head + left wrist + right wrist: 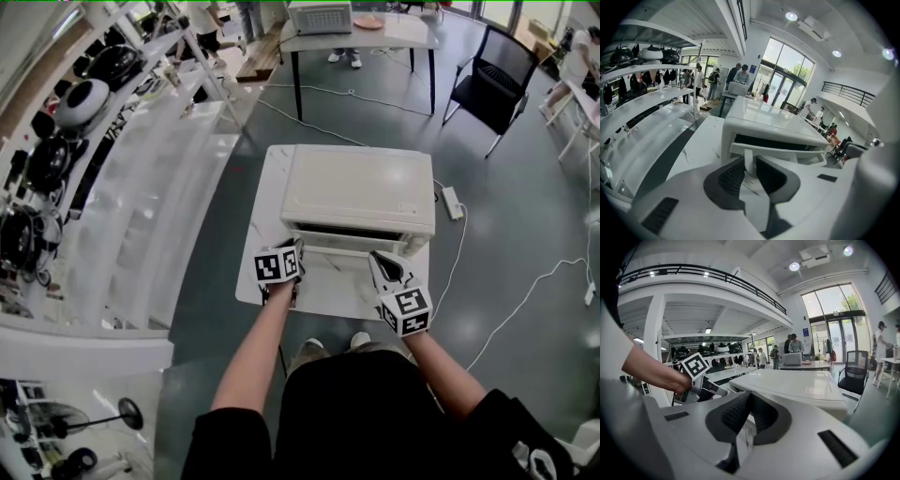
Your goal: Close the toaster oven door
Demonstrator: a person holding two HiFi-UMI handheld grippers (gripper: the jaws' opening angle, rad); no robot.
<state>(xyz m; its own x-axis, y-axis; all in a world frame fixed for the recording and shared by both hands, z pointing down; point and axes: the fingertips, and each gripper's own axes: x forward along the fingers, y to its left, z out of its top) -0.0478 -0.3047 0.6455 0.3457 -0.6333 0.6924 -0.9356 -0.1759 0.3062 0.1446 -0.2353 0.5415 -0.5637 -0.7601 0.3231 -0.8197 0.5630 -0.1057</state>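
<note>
The toaster oven (361,192) stands on the small white table (328,292), set toward its far edge, with its front facing the near edge and us. We judge its door (349,246) not yet closed. In the left gripper view a dark gap shows along the top of the opening, and the door leans out from the body.

**Jaws**
- Left gripper (293,251): at the left front corner of the oven. In its own view the jaws are clamped on a white upright piece, which we take to be the left end of the door handle (787,153).
- Right gripper (382,267): near the right front corner of the oven, over the near part of the table. In its own view the pads (736,416) meet and nothing sits between them. We cannot tell whether it touches the door.

**Step in hand**
We read this as the closing stroke, partly done. The left gripper has the handle, and the gap at the top of the door has to be taken up.

**Next move**
- We would swing the handle up and toward the far edge of the table until the door seats flush against the oven front.
- We would keep the push gentle, since the oven could slide toward the far edge.
- We would let go of the handle only once the dark gap is gone.
</note>
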